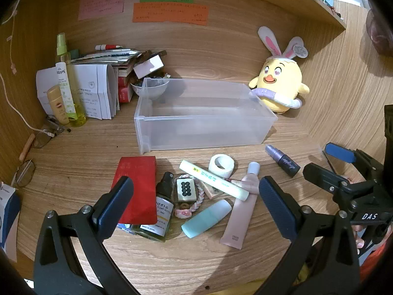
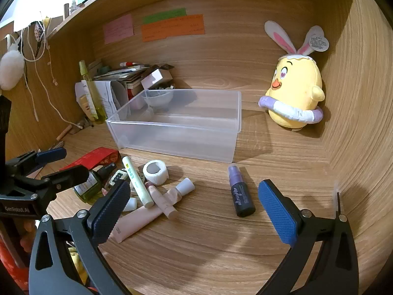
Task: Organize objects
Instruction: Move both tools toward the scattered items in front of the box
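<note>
A clear plastic bin point(image 1: 203, 120) point(image 2: 176, 127) stands empty on the wooden desk. In front of it lies a pile: a red packet point(image 1: 136, 189), a dark pump bottle point(image 1: 157, 211), a mahjong tile point(image 1: 186, 189), a pale green tube point(image 1: 213, 180) point(image 2: 137, 182), a white tape roll point(image 1: 221, 164) point(image 2: 155, 169), a teal tube point(image 1: 206, 218), a pink tube point(image 1: 243, 211) point(image 2: 140, 218). A purple spray bottle point(image 1: 282, 161) point(image 2: 239, 194) lies apart to the right. My left gripper point(image 1: 196, 209) is open above the pile. My right gripper point(image 2: 194, 209) is open, near the purple bottle.
A yellow chick plush point(image 1: 280, 83) point(image 2: 294, 93) leans in the back right corner. Bottles point(image 1: 66, 91), papers and boxes point(image 1: 103, 86) crowd the back left. Glasses point(image 1: 27, 172) lie at the left edge. Sticky notes point(image 1: 169, 12) hang on the back wall.
</note>
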Tool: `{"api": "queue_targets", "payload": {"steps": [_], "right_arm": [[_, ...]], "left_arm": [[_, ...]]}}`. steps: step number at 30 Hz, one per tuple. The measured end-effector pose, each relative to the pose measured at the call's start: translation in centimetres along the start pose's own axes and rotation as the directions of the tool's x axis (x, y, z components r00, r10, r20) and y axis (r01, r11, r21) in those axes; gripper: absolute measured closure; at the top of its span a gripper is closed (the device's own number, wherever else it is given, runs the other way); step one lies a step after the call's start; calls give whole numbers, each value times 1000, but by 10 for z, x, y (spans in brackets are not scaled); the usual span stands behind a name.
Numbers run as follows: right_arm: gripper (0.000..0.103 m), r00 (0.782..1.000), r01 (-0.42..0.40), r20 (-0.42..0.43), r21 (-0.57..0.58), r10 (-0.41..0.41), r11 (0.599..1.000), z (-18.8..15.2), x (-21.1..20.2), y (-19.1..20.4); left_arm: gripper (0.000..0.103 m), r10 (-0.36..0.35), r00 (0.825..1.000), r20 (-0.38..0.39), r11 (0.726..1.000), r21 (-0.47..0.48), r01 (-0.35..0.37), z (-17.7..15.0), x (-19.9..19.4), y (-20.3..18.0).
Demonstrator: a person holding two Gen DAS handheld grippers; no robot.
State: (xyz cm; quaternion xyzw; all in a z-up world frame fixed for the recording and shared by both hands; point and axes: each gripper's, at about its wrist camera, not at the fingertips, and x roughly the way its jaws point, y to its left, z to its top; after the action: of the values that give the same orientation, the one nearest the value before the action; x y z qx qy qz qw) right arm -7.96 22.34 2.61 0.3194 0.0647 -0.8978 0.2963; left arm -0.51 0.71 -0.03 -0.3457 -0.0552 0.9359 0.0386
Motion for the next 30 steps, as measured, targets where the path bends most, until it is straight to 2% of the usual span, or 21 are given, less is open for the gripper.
{"api": "queue_targets", "payload": {"steps": [22,30], "right_arm": [[0,1000,-6,-4,-10,6,1000,3,4,1],[0,1000,-14,-14,-25,13,1000,7,8,3]], "left_arm": [[0,-10,1000,5,1000,-5,11,3,-1,3],[0,-19,1000,-15,1000,0,19,9,1,8]]}}
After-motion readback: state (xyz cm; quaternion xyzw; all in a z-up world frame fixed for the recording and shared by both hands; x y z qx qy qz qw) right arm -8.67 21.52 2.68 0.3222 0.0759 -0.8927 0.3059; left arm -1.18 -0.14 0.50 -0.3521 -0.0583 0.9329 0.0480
